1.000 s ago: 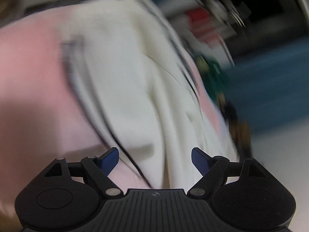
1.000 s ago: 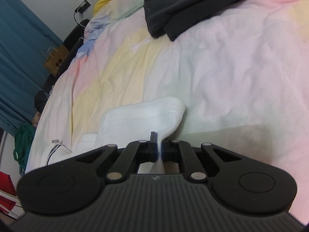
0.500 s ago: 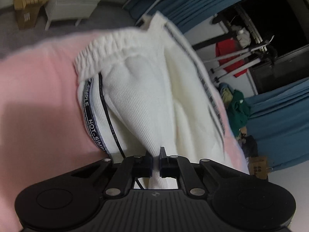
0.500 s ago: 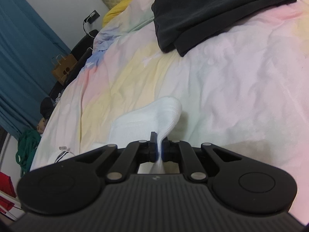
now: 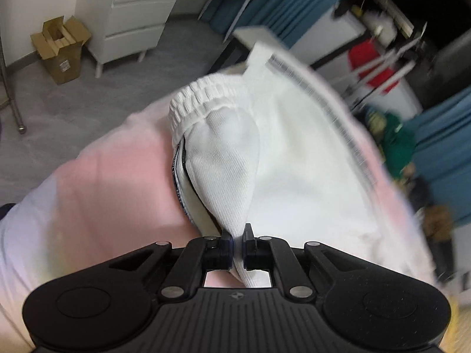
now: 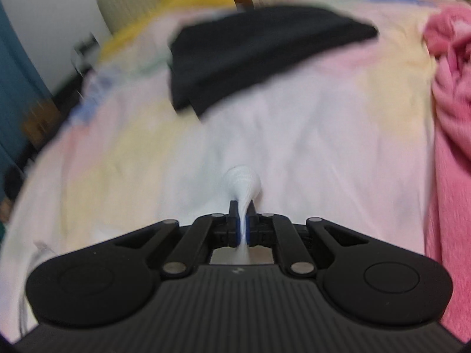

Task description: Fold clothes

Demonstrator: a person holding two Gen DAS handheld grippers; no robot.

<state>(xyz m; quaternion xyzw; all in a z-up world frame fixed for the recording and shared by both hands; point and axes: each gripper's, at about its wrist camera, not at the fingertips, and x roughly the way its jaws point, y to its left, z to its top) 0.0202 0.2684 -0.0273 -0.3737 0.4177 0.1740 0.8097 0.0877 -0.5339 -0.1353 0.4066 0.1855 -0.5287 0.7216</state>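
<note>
Fabric sits pinched in both of your claws. Your left claw [image 5: 238, 245] is clamped on a fold of the white shorts [image 5: 265, 158], which lie on the pink end of the bedspread [image 5: 112, 194]. Their long axis runs away from that claw, with the elastic waistband [image 5: 203, 94] at the far end, pointing toward the bed's edge and the grey floor [image 5: 88, 111]. A striped trim [image 5: 335, 111] runs along the right side. Your right claw [image 6: 242, 225] is closed on a bunched white tuft of cloth [image 6: 243, 186] that rises just above the pastel bedspread; the blurred view hides its direction. A black garment [image 6: 253, 56] lies well beyond, a pink one [image 6: 450, 88] at right.
</note>
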